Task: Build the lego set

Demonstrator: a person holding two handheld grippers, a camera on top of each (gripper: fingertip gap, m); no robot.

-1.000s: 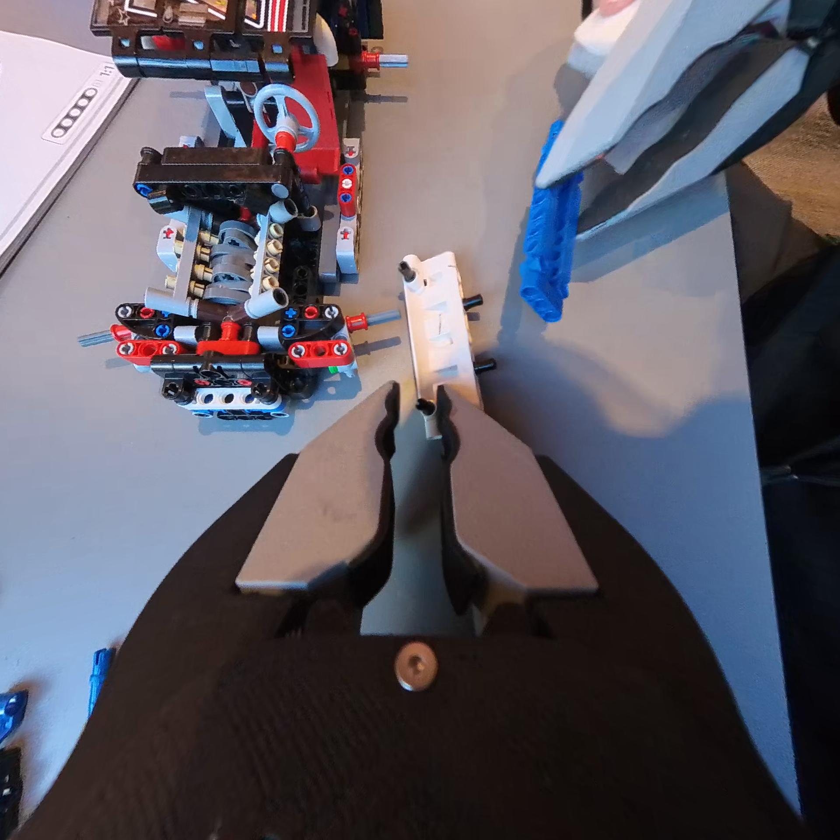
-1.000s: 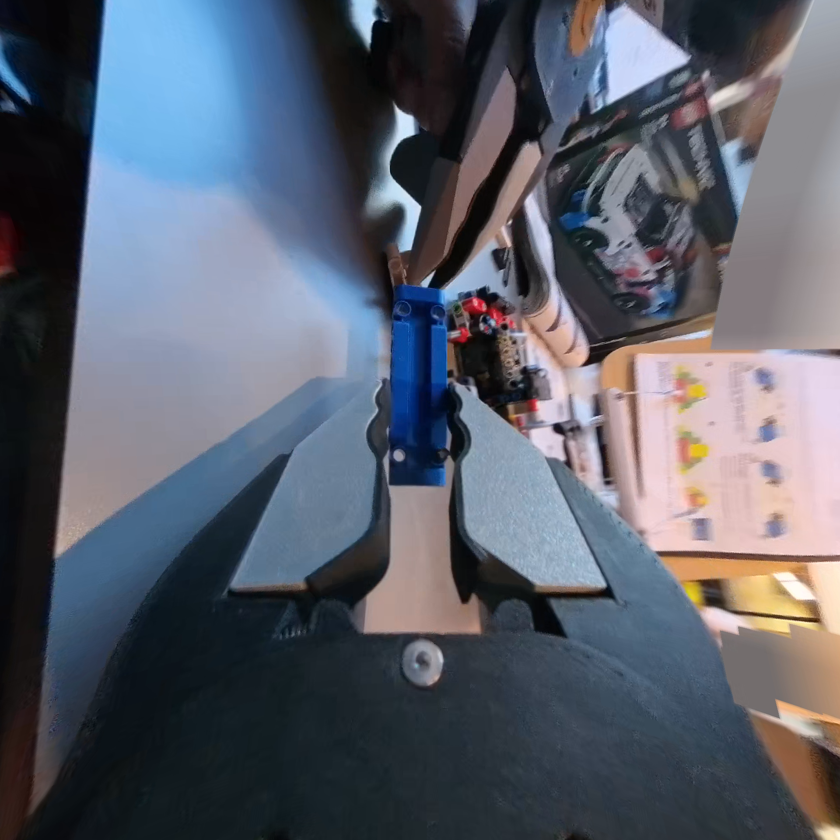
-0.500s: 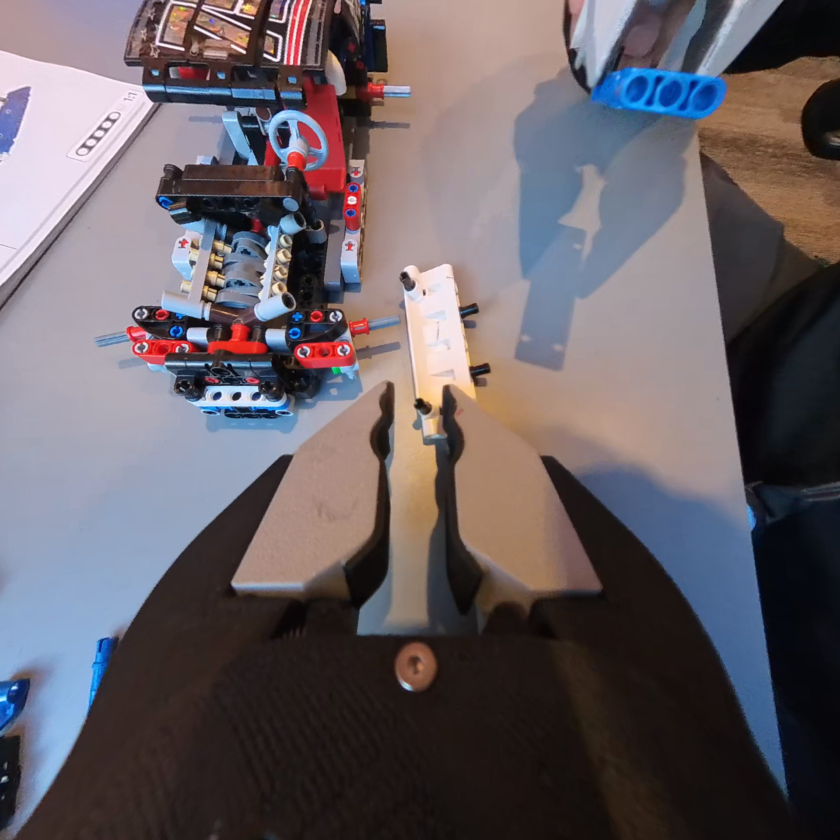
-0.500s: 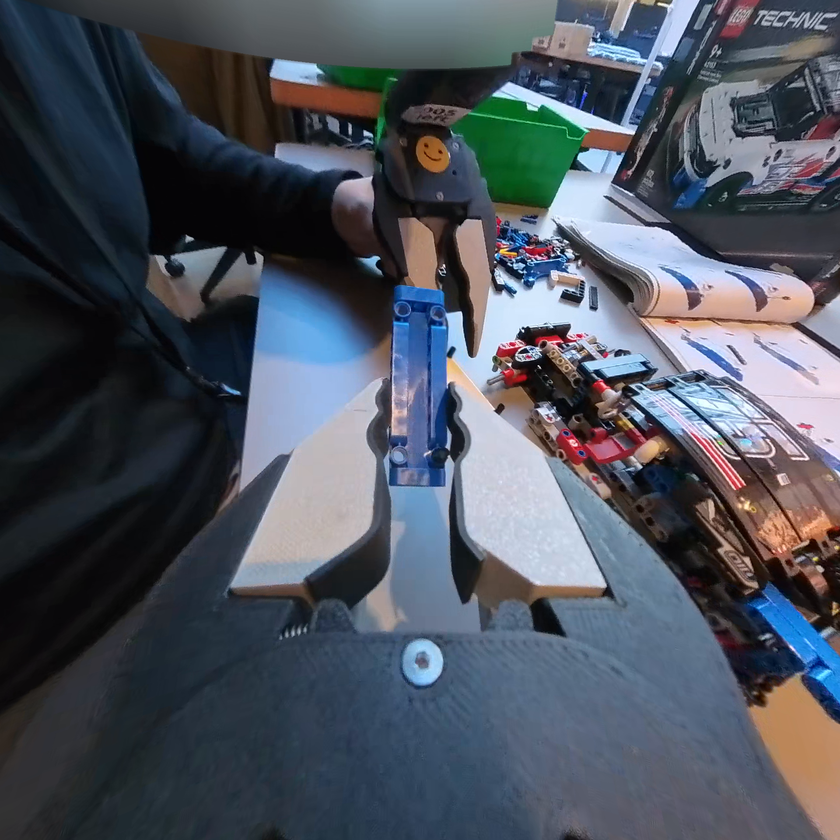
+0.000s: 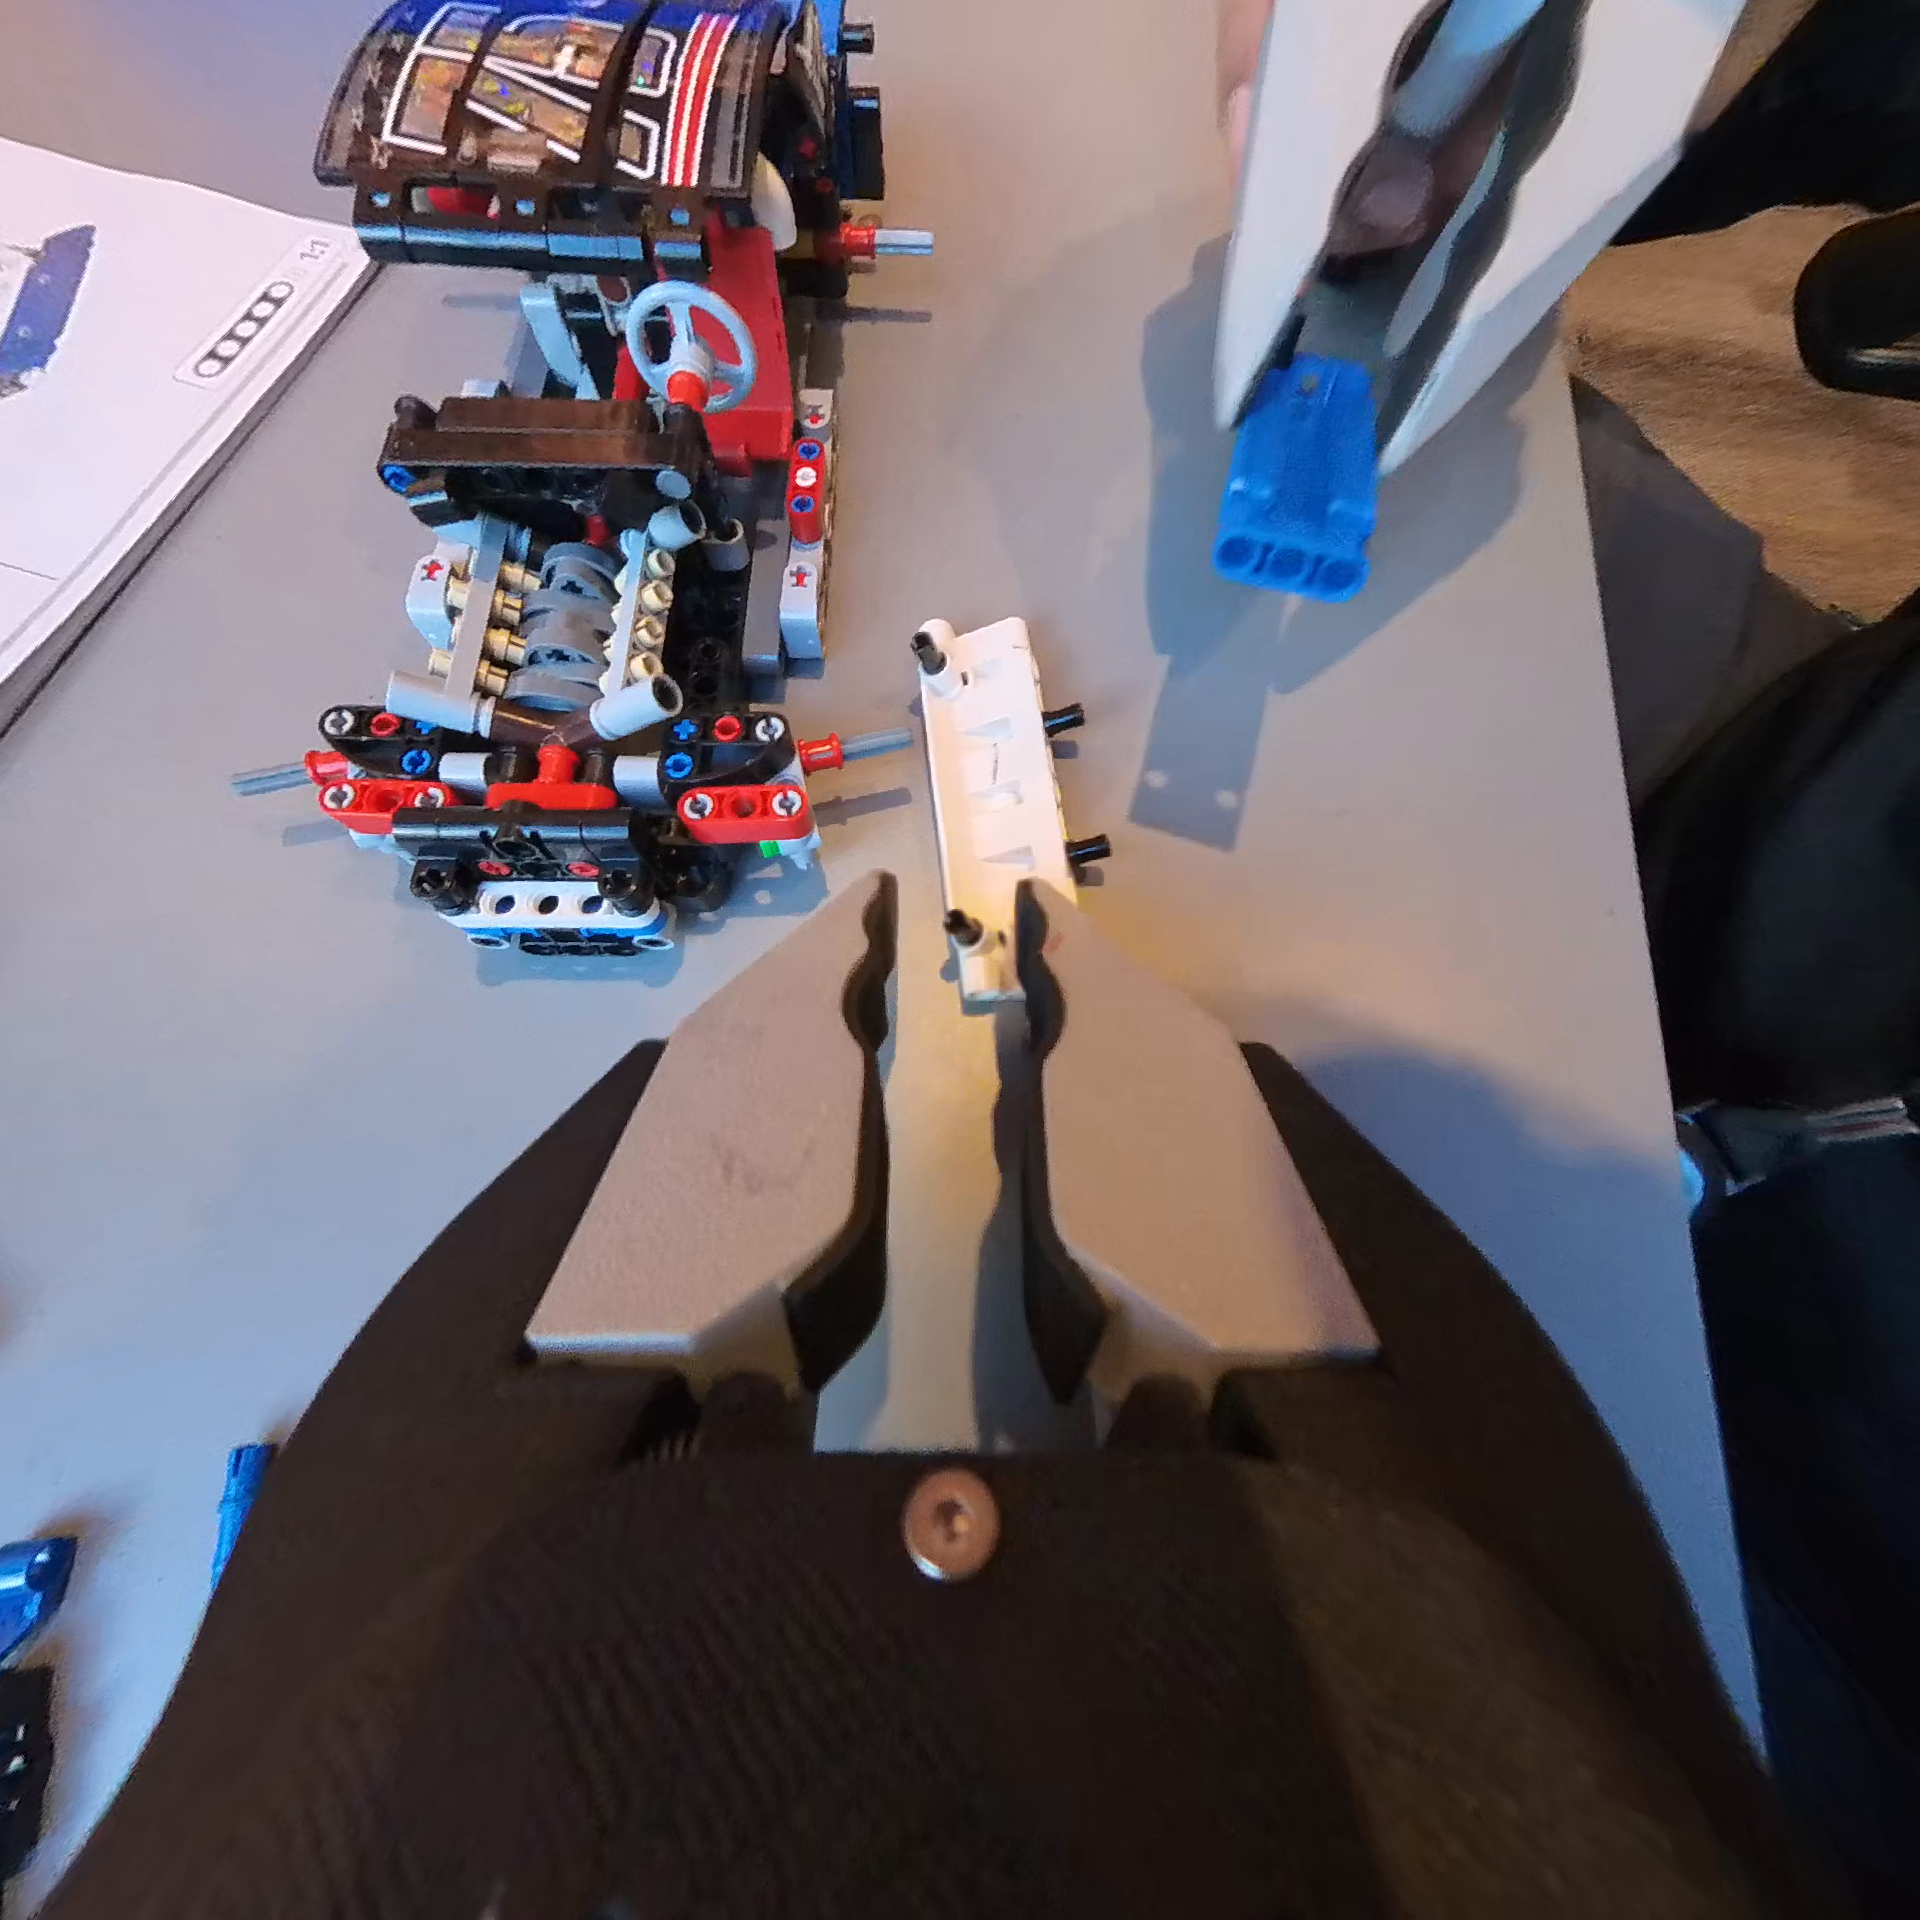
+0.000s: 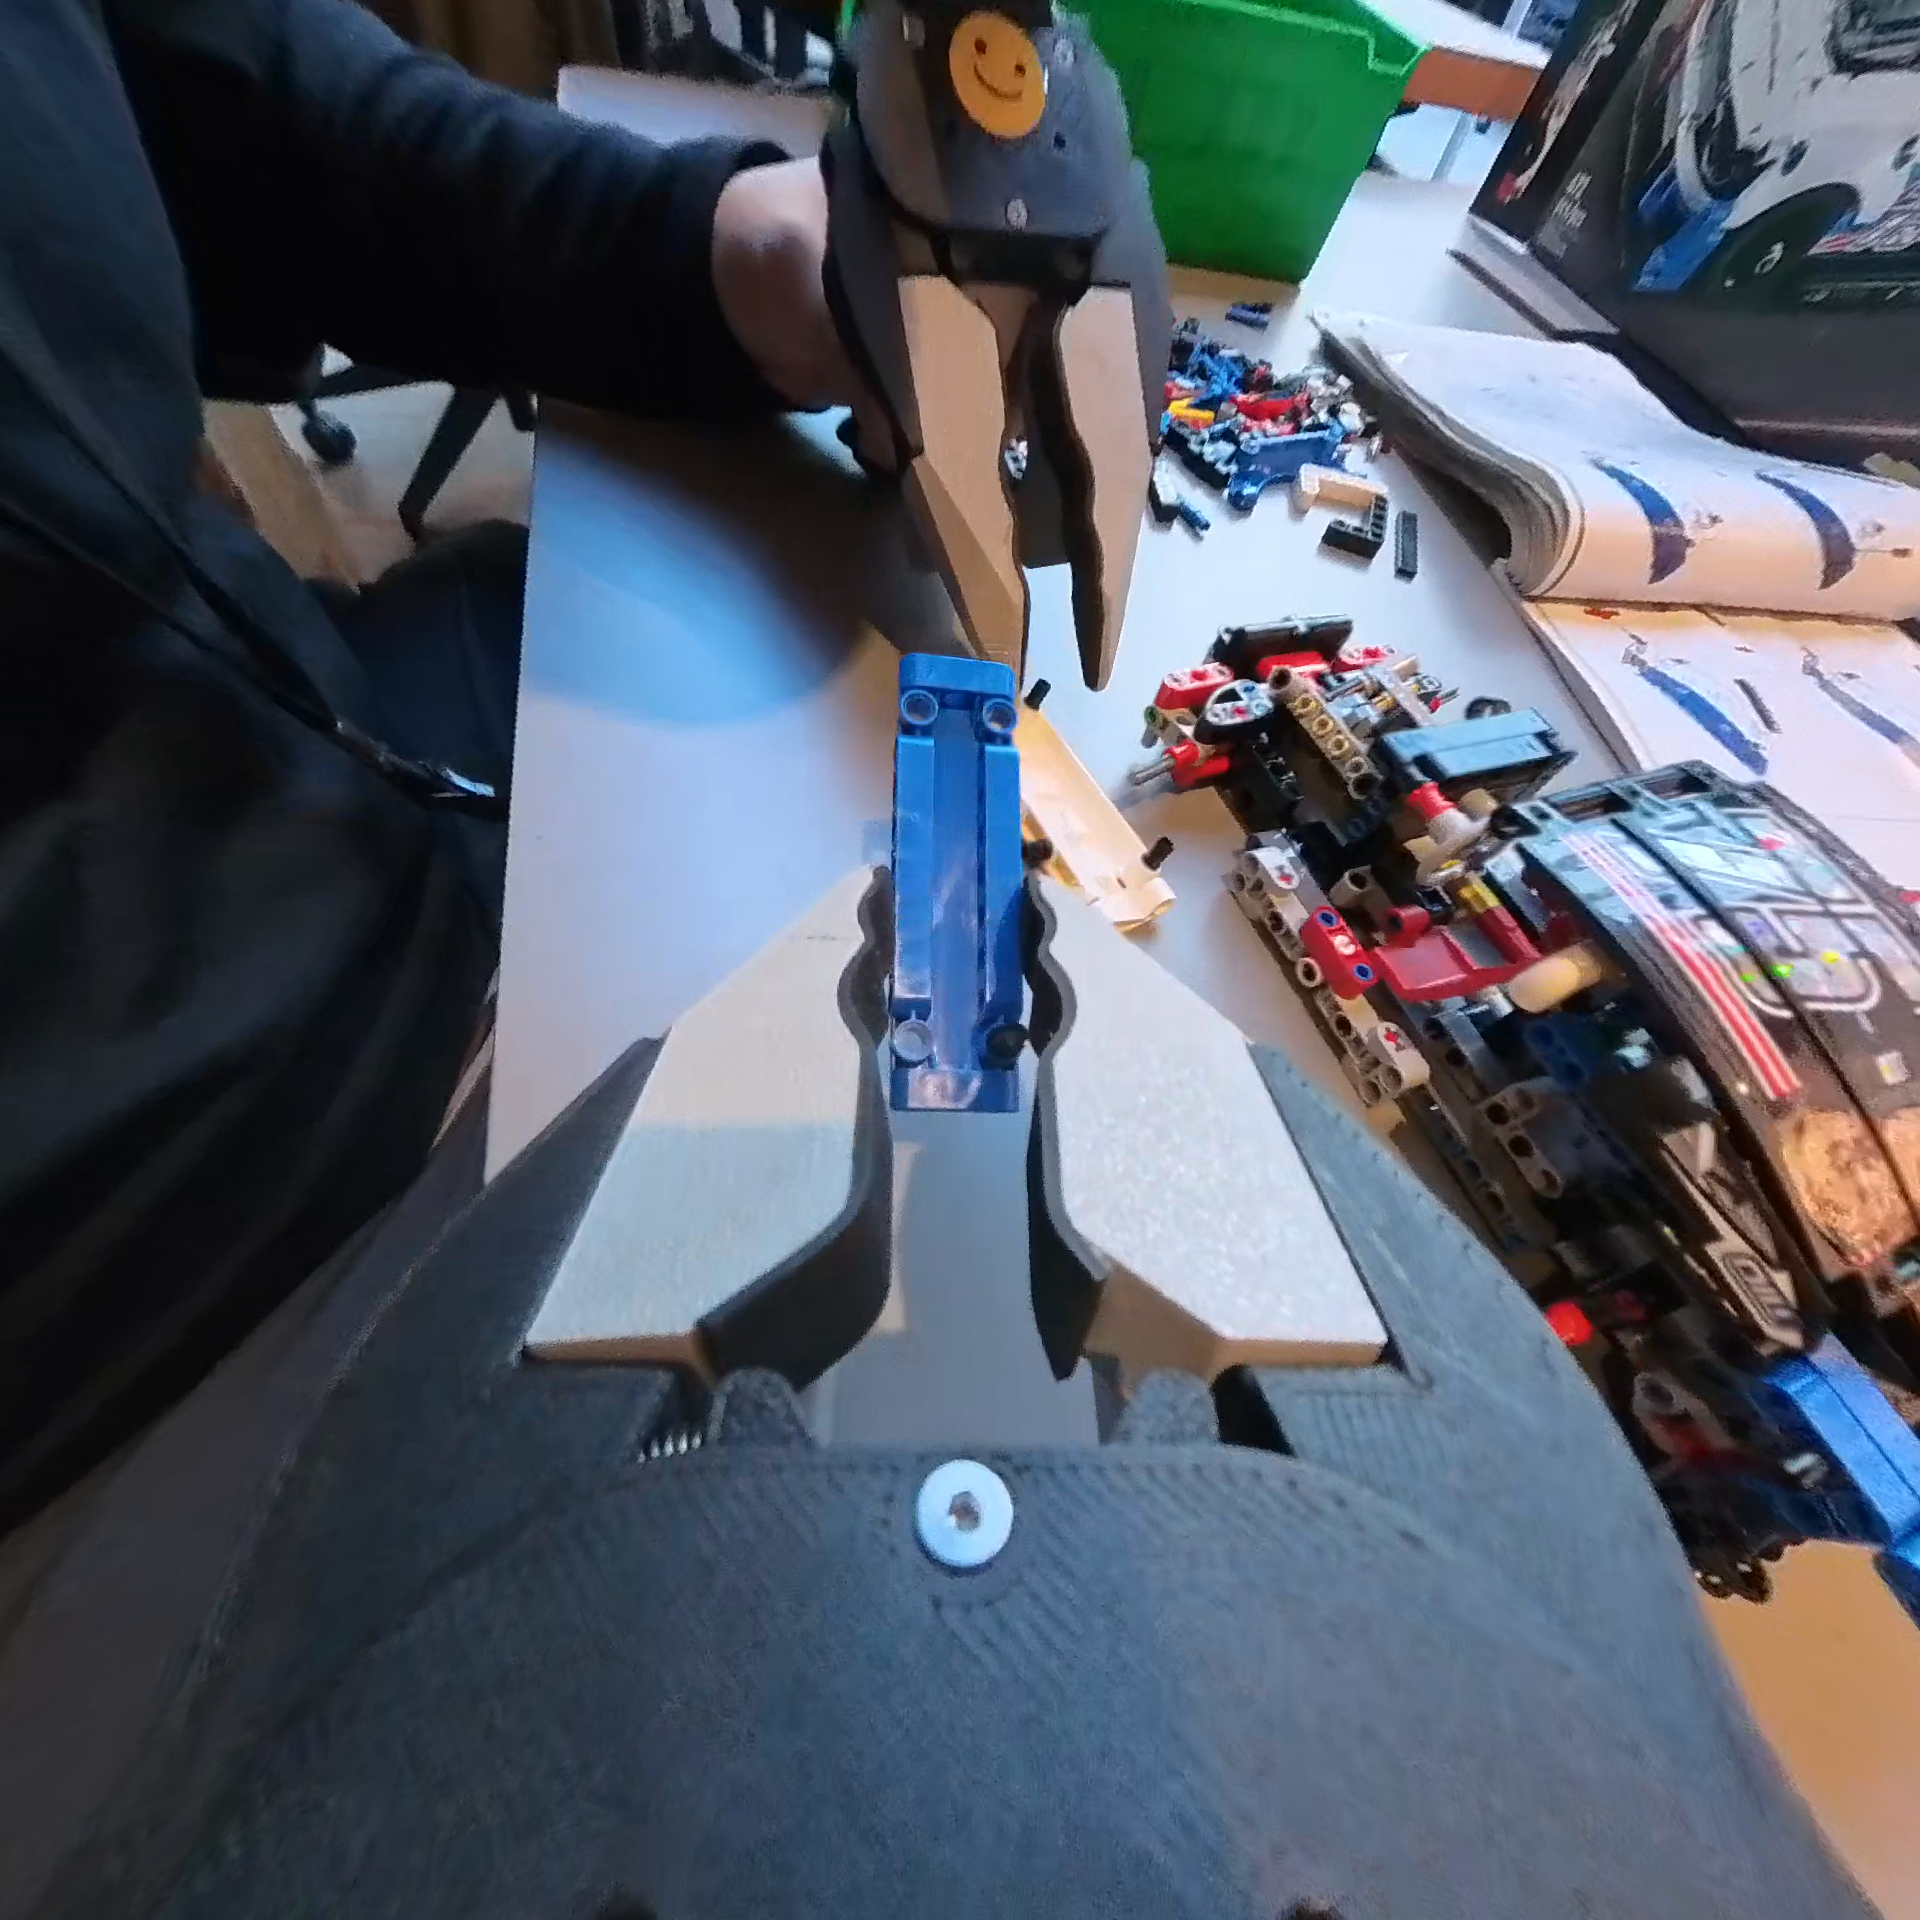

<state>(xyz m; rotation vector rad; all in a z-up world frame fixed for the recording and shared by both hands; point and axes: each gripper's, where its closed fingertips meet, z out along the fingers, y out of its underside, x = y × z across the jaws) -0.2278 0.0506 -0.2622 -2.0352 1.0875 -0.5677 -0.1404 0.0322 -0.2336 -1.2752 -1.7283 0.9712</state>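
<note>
I pinch the blue panel (image 6: pixel 956 894) in my right gripper (image 6: pixel 956 977), held above the table so it can likely mate with the white panel (image 5: pixel 992 790) lying beside the car (image 5: pixel 592 582). My left gripper (image 5: pixel 951 935) is spread around the white panel's near end, ready to steady it. Only the right view shows the loose parts (image 6: pixel 1262 436) and green bin (image 6: pixel 1247 135).

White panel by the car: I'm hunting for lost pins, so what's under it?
The white panel lies on bare grey table; black pins protrude sideways. Its underside is hidden.
</note>
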